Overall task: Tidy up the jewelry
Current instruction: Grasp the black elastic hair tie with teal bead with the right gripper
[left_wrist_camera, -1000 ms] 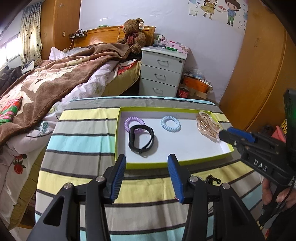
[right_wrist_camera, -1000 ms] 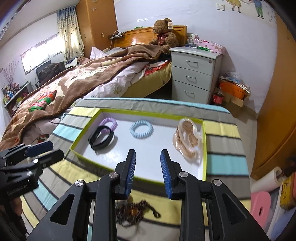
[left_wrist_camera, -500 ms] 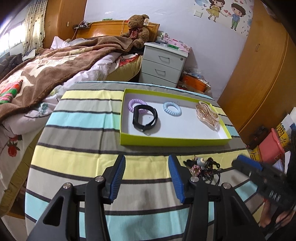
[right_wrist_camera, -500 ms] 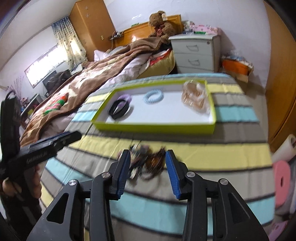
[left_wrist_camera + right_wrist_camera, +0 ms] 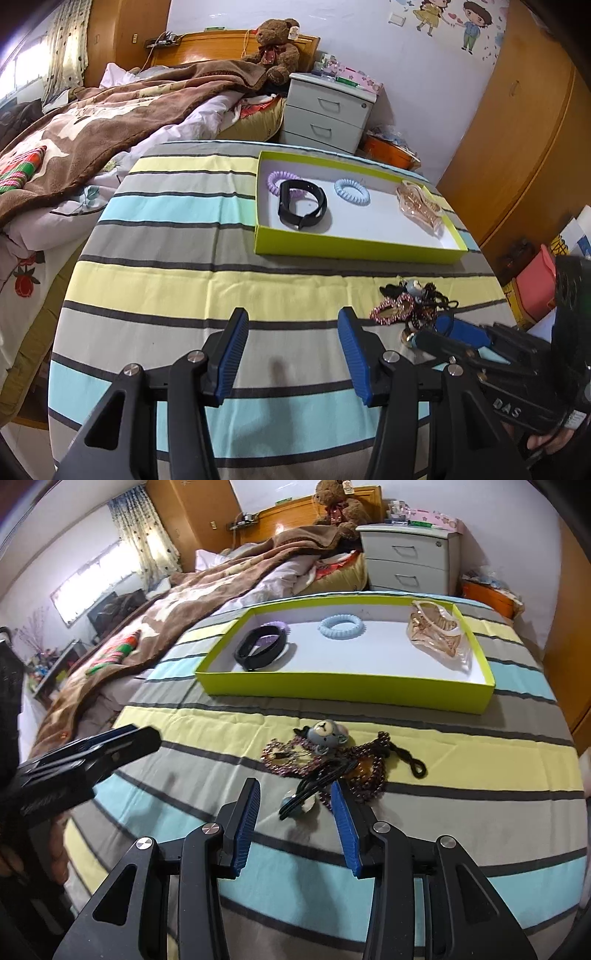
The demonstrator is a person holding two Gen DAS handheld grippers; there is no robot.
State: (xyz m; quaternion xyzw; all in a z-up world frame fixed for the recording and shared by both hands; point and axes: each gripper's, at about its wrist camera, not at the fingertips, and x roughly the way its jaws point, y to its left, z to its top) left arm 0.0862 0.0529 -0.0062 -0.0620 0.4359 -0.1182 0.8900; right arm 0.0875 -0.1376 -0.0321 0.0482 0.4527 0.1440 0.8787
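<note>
A lime-green tray (image 5: 354, 251) (image 5: 332, 692) on the striped table holds a black wristband (image 5: 301, 203) (image 5: 260, 648), a purple coil tie (image 5: 275, 179), a blue coil tie (image 5: 351, 190) (image 5: 340, 626) and a clear pink hair claw (image 5: 419, 205) (image 5: 437, 633). A tangled pile of jewelry (image 5: 410, 306) (image 5: 332, 755) with a grey bear charm (image 5: 327, 734) lies in front of the tray. My right gripper (image 5: 295, 819) is open, just short of the pile, with a black hair clip (image 5: 314, 786) between its tips. My left gripper (image 5: 291, 350) is open and empty over the cloth, left of the pile.
The round table has a striped cloth (image 5: 166, 280). A bed with a brown blanket (image 5: 92, 122) lies to the left. A grey nightstand (image 5: 328, 110) stands behind. A wooden wardrobe (image 5: 517, 110) and pink bin (image 5: 535, 284) are on the right.
Both grippers pulled back from the tray toward the near side of the table. The right gripper opened wider and came down close to the jewelry pile.
</note>
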